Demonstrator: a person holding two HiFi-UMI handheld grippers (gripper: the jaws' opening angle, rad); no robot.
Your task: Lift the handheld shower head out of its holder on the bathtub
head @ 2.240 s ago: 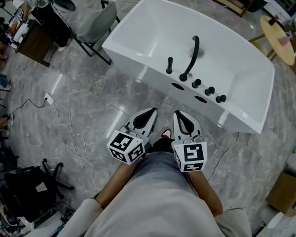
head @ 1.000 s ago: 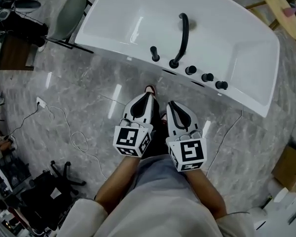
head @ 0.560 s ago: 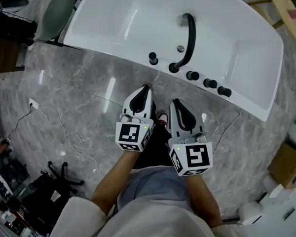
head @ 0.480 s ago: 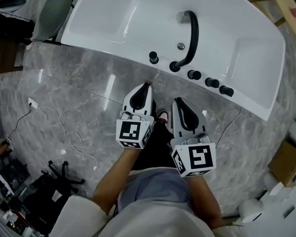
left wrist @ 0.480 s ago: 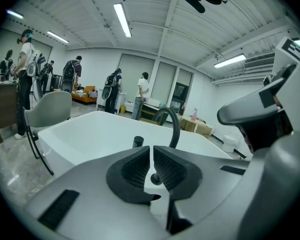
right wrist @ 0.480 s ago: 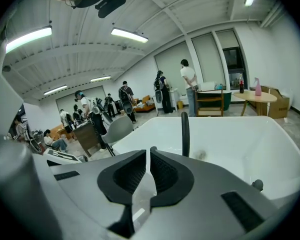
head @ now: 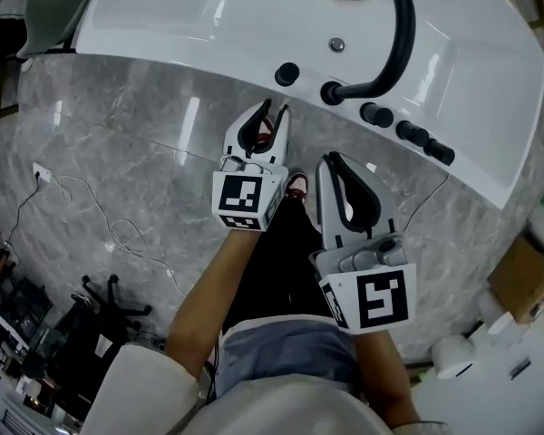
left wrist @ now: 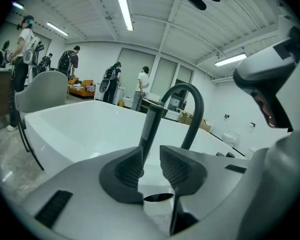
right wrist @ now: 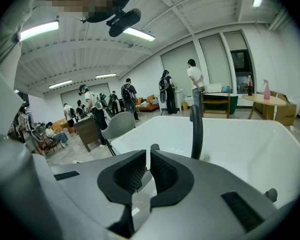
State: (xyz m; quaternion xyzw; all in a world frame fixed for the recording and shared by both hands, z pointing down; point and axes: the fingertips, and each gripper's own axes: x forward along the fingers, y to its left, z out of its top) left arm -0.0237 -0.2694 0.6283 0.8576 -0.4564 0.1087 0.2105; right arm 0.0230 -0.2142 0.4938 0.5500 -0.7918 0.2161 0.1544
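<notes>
The handheld shower head (head: pixel 287 73) is a short black stick that stands upright in its holder on the near rim of the white bathtub (head: pixel 199 25). My left gripper (head: pixel 274 110) sits just short of it and its jaws are opening. In the left gripper view the shower head (left wrist: pixel 151 126) rises beyond the parted pads of the left gripper (left wrist: pixel 151 165), with nothing between them. My right gripper (head: pixel 331 159) hangs lower right over the floor, shut and empty. In the right gripper view the shower head's top (right wrist: pixel 154 147) peeks over the right gripper (right wrist: pixel 146 171).
A black arched spout (head: pixel 397 39) and a row of black knobs (head: pixel 408 132) stand on the rim right of the shower head. A grey chair (head: pixel 54 3) is at the far left, cables (head: pixel 118 234) lie on the marble floor, and a cardboard box (head: pixel 519 279) sits at right.
Both grippers have come forward and down toward the tub rim, the left one further. The left jaws, shut before, now stand apart. The tub fills more of the head view.
</notes>
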